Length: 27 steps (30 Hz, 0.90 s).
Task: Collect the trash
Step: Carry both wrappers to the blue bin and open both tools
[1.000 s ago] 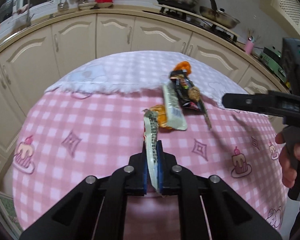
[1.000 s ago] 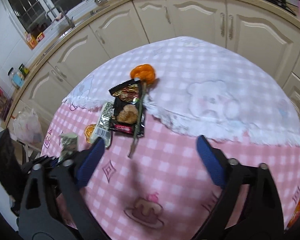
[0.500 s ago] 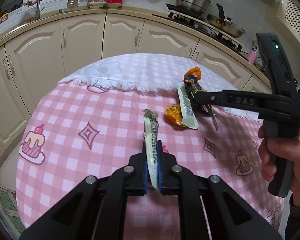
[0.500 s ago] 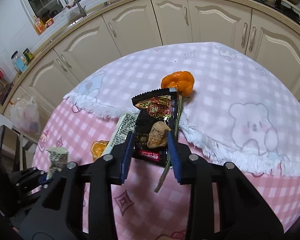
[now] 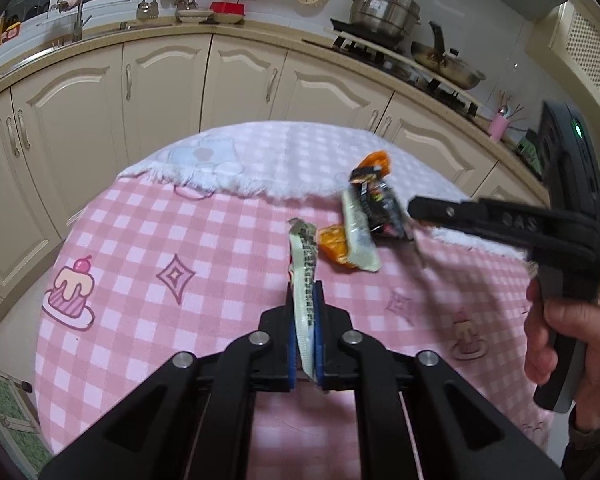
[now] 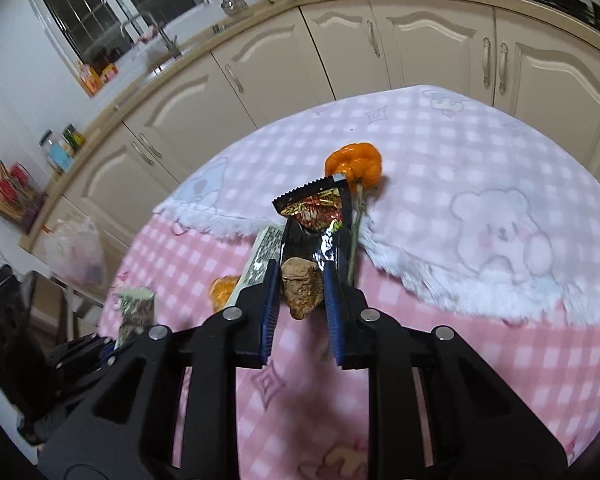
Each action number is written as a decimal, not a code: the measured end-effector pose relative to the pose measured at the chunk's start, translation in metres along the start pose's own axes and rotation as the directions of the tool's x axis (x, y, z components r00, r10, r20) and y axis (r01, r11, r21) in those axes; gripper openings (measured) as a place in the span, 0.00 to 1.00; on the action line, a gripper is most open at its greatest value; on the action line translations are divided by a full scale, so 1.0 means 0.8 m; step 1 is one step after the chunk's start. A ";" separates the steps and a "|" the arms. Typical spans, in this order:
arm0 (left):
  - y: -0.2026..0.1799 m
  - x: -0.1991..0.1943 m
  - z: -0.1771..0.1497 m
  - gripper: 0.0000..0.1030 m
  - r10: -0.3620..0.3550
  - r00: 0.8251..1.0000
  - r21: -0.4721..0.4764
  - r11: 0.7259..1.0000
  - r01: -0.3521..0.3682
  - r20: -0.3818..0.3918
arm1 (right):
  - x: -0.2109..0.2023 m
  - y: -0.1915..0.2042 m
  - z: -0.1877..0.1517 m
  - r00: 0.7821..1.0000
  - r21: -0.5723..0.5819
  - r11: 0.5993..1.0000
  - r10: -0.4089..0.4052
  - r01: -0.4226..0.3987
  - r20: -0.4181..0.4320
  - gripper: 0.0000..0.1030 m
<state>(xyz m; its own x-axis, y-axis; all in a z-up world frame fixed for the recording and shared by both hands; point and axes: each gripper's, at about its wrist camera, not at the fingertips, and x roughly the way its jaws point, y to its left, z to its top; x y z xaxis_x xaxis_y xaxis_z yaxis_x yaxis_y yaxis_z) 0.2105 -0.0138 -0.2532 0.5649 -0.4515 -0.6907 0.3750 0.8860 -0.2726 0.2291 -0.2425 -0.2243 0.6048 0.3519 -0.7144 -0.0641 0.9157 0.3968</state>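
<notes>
Left gripper [image 5: 303, 320]: clenched on a pale strip wrapper [image 5: 305, 276], as it was a second ago; the strip stands up between the blue pads and its lower end hangs out below them.
Table [image 5: 148, 248]: pink checked cloth with a white fringed cloth over the far part; the view of it has tilted a little since the earlier frame.
Loose trash: a white wrapper [image 5: 358, 236] and an orange scrap [image 5: 334, 245] lie touching, just beyond the held strip, much where they lay before.
Right gripper [image 6: 300, 292]: wide apart and short of the pile a second ago; its jaws have just been closing and now pinch a brown lump [image 6: 301, 290] together with the near end of the black wrapper [image 6: 320, 220].
Black wrapper: its far end points away over the fringed cloth; whether it is clear of the table cannot be told.
Orange peel [image 6: 354, 164]: on the white cloth just behind the black wrapper, with a thin stem [image 6: 354, 236] running back beside it.
Hand [image 5: 568, 344]: at the right edge, wrapped round the right gripper's handle, partly cut off.
Hidden: from the left wrist, the right gripper's tips are blurred and cover the black wrapper's near end; from the right wrist, the white wrapper and orange scrap are half hidden behind the left finger.
</notes>
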 end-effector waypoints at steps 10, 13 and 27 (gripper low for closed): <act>-0.101 -0.031 0.004 0.06 -0.130 0.991 0.057 0.990 0.128 0.037 | -0.145 -0.072 -0.054 0.991 0.113 0.990 0.066 -0.079 0.118 0.21; -0.160 -0.025 -0.005 0.06 -0.195 0.981 0.124 0.973 0.193 -0.003 | -0.199 -0.121 -0.087 0.988 0.182 0.983 0.005 -0.033 0.153 0.21; -0.493 0.061 -0.130 0.06 -0.387 0.818 0.394 0.735 0.552 -0.426 | -0.375 -0.372 -0.328 0.911 0.655 0.705 -0.408 0.272 0.060 0.22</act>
<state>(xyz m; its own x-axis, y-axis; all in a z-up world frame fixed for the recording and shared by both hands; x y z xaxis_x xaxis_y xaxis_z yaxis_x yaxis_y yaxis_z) 0.0137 -0.3743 -0.2494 0.0042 -0.6673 -0.7448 0.8768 0.3606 -0.3181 -0.1412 -0.5694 -0.2794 0.6248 -0.0641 -0.7781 0.6392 0.6144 0.4626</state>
